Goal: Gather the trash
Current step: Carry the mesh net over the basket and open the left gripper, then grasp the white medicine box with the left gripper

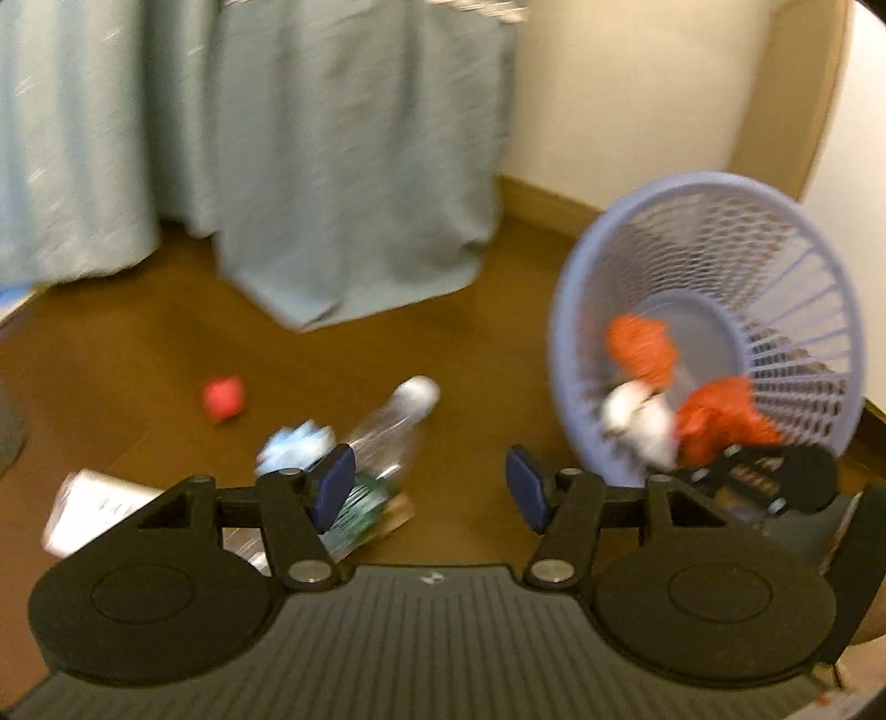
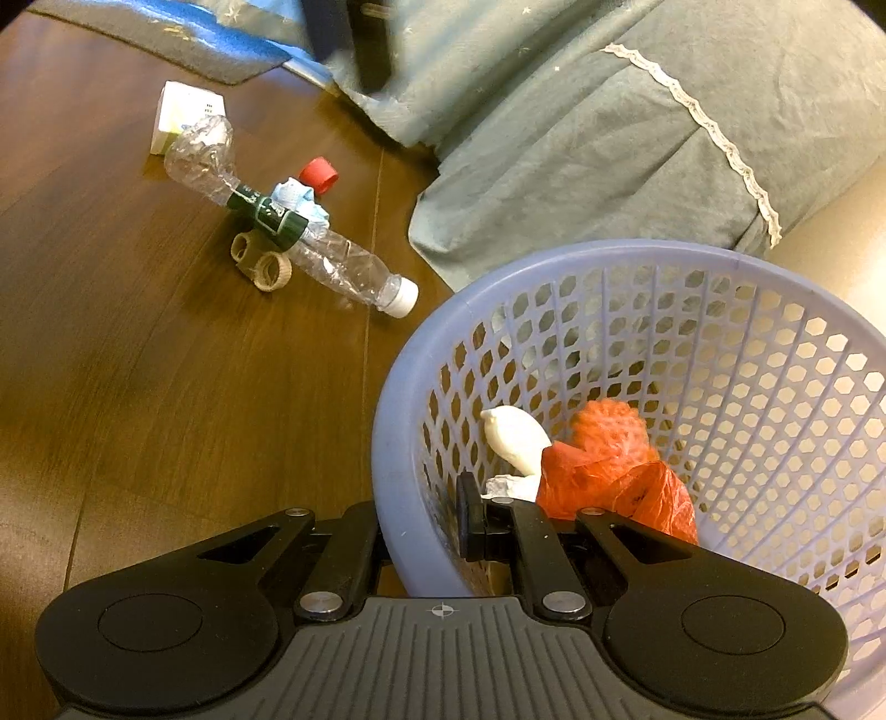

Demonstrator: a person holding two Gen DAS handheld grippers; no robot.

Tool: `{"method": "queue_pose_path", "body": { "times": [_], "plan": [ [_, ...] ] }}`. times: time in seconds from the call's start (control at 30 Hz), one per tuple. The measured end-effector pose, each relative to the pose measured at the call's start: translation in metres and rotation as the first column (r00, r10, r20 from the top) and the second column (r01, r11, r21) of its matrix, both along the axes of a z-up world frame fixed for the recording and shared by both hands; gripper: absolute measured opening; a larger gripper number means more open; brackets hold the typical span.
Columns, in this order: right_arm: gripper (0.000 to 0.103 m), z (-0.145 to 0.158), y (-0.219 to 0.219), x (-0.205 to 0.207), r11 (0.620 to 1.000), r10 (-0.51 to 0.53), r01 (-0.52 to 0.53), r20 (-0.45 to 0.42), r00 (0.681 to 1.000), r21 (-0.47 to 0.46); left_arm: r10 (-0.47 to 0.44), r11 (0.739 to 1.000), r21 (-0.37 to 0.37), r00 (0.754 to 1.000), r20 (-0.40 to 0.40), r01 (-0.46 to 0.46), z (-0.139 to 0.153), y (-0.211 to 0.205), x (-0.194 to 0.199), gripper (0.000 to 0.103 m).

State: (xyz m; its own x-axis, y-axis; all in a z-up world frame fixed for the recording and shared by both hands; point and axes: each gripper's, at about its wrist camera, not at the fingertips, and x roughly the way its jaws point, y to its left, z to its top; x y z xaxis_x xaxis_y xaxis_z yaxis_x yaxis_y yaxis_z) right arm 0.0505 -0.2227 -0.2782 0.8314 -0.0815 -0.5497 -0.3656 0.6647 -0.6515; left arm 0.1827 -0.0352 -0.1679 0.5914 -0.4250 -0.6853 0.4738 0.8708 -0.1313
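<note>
My left gripper [image 1: 432,490] hangs open over the brown floor with nothing between its blue pads [image 1: 338,487]. Just beyond its left finger lie a crushed clear bottle [image 1: 393,432], a blue crumpled wad [image 1: 296,448], a red cap [image 1: 223,397] and a white box [image 1: 88,509]. To the right, the lilac mesh basket [image 1: 786,232] is tilted toward me, holding orange netting [image 1: 642,343], a white wad [image 1: 642,421] and a red bag [image 1: 720,415]. My right gripper [image 2: 426,526] is shut on the basket's near wall [image 2: 398,443], one finger inside, one outside.
Grey-green bed cover [image 2: 609,138] hangs to the floor behind the trash and the basket. Tan ring-shaped pieces [image 2: 260,260] lie against the bottle [image 2: 332,260]. A blue mat edge [image 2: 221,39] is at the far left. Bare wooden floor [image 2: 166,415] stretches left of the basket.
</note>
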Motion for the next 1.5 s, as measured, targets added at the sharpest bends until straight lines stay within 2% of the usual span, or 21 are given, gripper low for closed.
{"method": "queue_pose_path", "body": {
  "times": [0.07,0.33,0.57,0.83,0.93,1.0,1.13,1.27,1.33,1.37,1.4,1.5],
  "plan": [
    [0.006,-0.001,0.000,0.000,1.000,0.001,-0.001,-0.002,1.000,-0.004,0.048,0.999,0.015,0.999,-0.001,-0.048,-0.004,0.017,-0.005,0.056],
    [0.006,-0.003,0.003,-0.001,1.000,0.004,-0.005,-0.009,1.000,-0.020,0.140,0.985,0.097,0.990,0.014,-0.141,-0.019,0.060,-0.006,0.056],
    [0.006,-0.004,0.006,0.001,0.999,0.006,-0.006,-0.011,1.000,-0.035,0.236,0.954,0.188,0.972,0.006,-0.233,-0.046,0.093,0.007,0.056],
    [0.006,-0.006,0.005,0.000,0.999,0.015,-0.016,-0.012,1.000,-0.040,0.274,0.922,0.272,0.961,0.040,-0.274,-0.073,0.119,0.034,0.056],
    [0.006,-0.007,0.005,0.001,0.999,0.014,-0.014,-0.011,1.000,-0.041,0.295,0.914,0.275,0.954,0.053,-0.298,-0.075,0.136,0.055,0.057],
    [0.006,-0.008,0.006,0.001,0.999,0.016,-0.017,-0.012,1.000,-0.046,0.316,0.916,0.245,0.948,0.046,-0.317,-0.076,0.147,0.068,0.060],
    [0.006,-0.007,0.006,0.001,0.998,0.026,-0.027,-0.016,1.000,-0.050,0.342,0.925,0.164,0.939,0.039,-0.343,-0.080,0.162,0.084,0.080],
    [0.006,-0.006,0.004,0.000,0.998,0.032,-0.033,-0.019,0.999,-0.050,0.285,0.950,0.139,0.958,-0.027,-0.279,-0.094,0.162,0.097,0.080],
    [0.006,-0.007,0.005,0.000,0.998,0.035,-0.036,-0.020,0.999,-0.055,0.246,0.958,0.162,0.968,-0.049,-0.236,-0.101,0.157,0.101,0.081],
    [0.006,-0.007,0.004,-0.001,0.998,0.037,-0.038,-0.021,0.999,-0.058,0.239,0.957,0.185,0.969,-0.060,-0.225,-0.105,0.155,0.102,0.082],
    [0.006,-0.008,0.005,-0.001,0.997,0.037,-0.039,-0.022,0.999,-0.060,0.241,0.956,0.188,0.969,-0.055,-0.227,-0.107,0.155,0.102,0.088],
    [0.006,-0.007,0.004,-0.001,0.998,0.034,-0.035,-0.021,0.999,-0.056,0.268,0.953,0.171,0.959,-0.096,-0.250,-0.108,0.161,0.102,0.088]
  ]
}}
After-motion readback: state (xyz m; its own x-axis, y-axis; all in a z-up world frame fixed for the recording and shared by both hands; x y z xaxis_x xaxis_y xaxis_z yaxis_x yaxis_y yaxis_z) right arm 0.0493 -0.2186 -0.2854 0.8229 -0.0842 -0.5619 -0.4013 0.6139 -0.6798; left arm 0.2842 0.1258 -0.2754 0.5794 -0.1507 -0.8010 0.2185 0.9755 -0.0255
